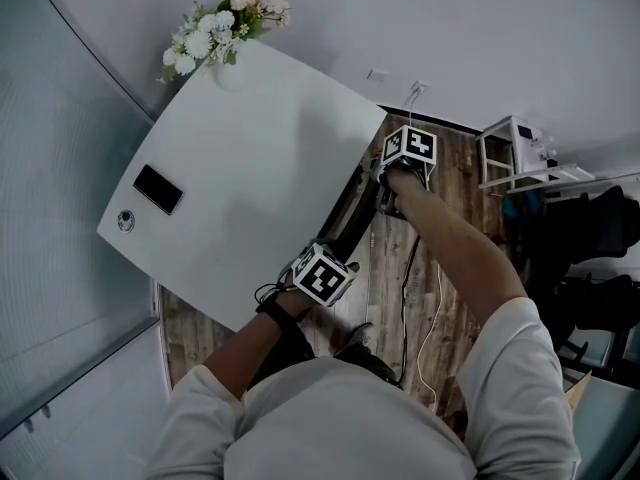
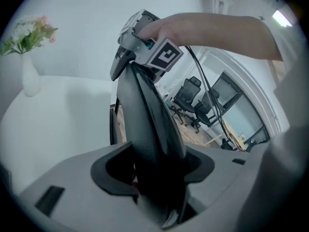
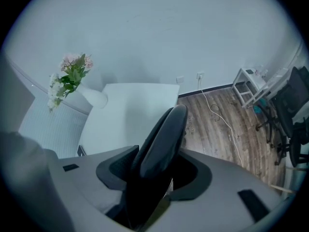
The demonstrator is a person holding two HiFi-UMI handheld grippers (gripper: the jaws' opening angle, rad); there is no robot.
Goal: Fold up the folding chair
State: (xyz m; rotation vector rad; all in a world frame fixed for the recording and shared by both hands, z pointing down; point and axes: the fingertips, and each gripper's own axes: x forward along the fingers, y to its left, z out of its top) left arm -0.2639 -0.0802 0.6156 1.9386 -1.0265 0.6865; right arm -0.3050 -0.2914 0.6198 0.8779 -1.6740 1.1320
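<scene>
Both arms are out in front, forearms bare. The left forearm [image 1: 250, 343] is near, and the left gripper [image 1: 322, 268] angles down with its jaws clamped on the folding chair [image 1: 345, 223]. The right forearm [image 1: 455, 233] reaches farther. The right gripper [image 1: 388, 180] points steeply down, jaws parted, loose around the chair's far end.

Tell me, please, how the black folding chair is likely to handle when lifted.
Probably stiff: the chair keeps its curved edge unsupported. Likely awkward rather than heavy, being long and thin. Its smooth black surface may slip between the jaws.
</scene>
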